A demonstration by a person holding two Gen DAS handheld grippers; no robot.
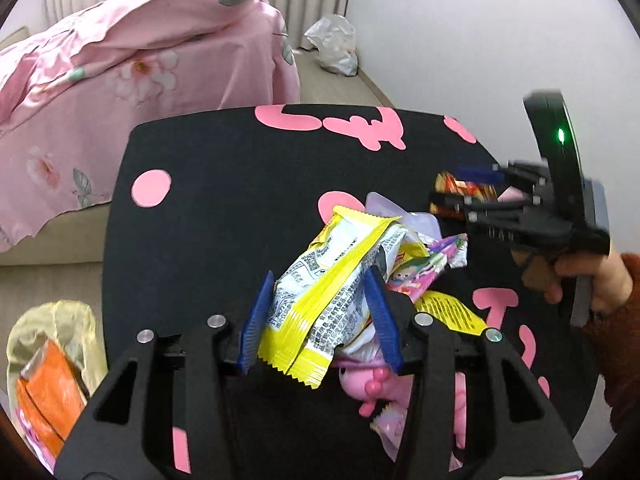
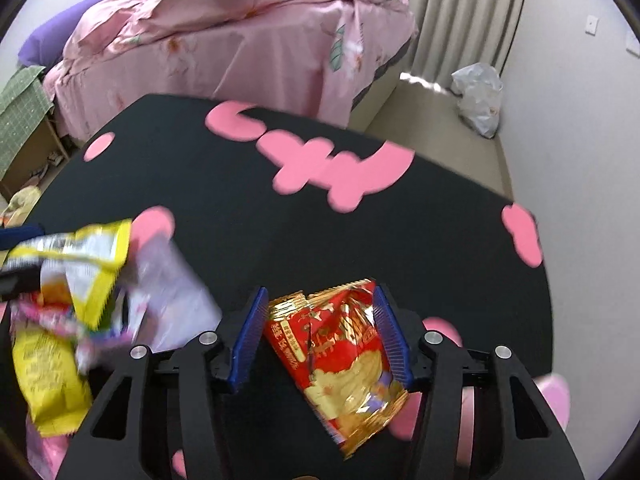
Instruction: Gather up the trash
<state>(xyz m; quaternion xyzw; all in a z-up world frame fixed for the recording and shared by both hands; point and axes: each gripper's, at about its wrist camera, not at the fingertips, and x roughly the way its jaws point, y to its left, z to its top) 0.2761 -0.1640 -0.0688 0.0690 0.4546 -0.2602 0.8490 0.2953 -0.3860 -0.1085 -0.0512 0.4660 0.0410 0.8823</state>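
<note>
1. Wrappers piled on the black table [image 1: 192, 208] with pink shapes, and both grippers are working the heap at once.
2. Left gripper [image 1: 316, 312] has its blue pads on either side of a yellow-and-white wrapper [image 1: 336, 284]. The jaws look pressed against its sides, so I'd call that gripped, with the wrapper's crimped end hanging down between the fingers.
3. That wrapper sits on top of the pile near the table's middle, so taking it first makes sense: nothing needs shifting to reach it.
4. Under and beside it lie a purple cartoon packet [image 1: 424, 260], another yellow wrapper [image 1: 452, 312] and a pink toy [image 1: 368, 384] towards the near edge.
5. Right gripper [image 2: 324, 336] straddles a red-and-gold packet [image 2: 344, 356] lying apart from the heap, towards the table's right side. The right pad touches its edge and the left pad sits just beside it; the jaws are closing in, but whether they have bitten I cannot tell.
6. Splitting the load this way keeps the two tools from colliding, one on the heap, one on the stray.
7. Off the table's left edge, low down, a pale bag [image 1: 56, 344] holds an orange packet [image 1: 48, 404]. Likely that is where the trash goes, and the left side is nearest to it.
</note>
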